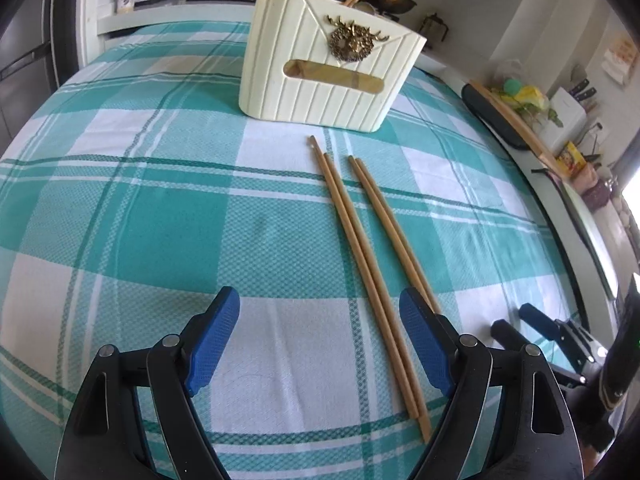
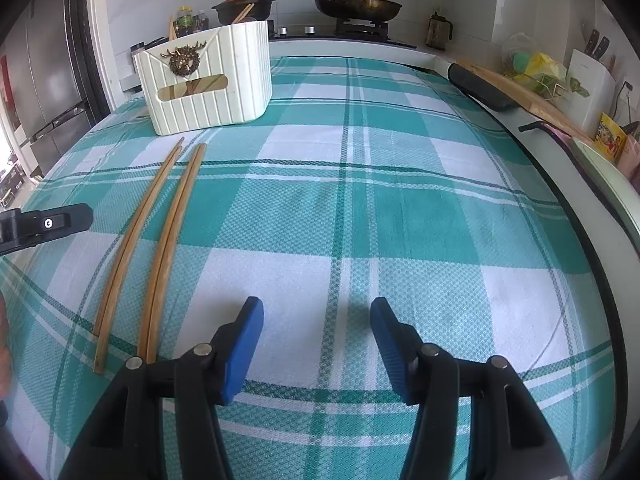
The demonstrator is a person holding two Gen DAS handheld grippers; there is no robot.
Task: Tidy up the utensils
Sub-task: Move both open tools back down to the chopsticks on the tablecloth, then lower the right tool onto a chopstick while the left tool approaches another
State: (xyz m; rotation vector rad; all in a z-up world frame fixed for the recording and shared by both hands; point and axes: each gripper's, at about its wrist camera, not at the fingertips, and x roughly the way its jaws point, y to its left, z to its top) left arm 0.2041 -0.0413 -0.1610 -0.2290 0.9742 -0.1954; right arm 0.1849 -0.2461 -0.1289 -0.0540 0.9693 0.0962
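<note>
Woven tablecloth (image 1: 120, 208), teal-and-white plaid with a fine waffle-like texture, is covering the whole work surface and lying flat.

Utensil holder (image 1: 328, 64) is sitting upright at the far side of the cloth: cream, glossy, vertically ribbed, rounded corners, oblong slot cut through the front face, brass-coloured stag-head emblem (image 1: 354, 42) above the slot. Chopstick ends are sticking out of its top, and more wood is showing through the slot.

Four wooden chopsticks (image 1: 372, 264) are lying on the cloth in two touching pairs, just in front of the holder, not touching it. Long, thin, round, matte tan, tapering toward the holder end. The pairs are running roughly parallel, a narrow gap between them.

Left gripper (image 1: 320, 340) is hovering over the cloth with jaws spread wide, gripping nothing. Black plastic arms, blue textured pads (image 1: 212, 344). One pair is passing between its fingers close to the right-hand pad; the other pair is disappearing behind that pad.

Right gripper (image 2: 316, 344) is likewise spread wide and empty, same black-and-blue build, sitting to the right of the chopsticks (image 2: 168, 248) over bare cloth.
</note>
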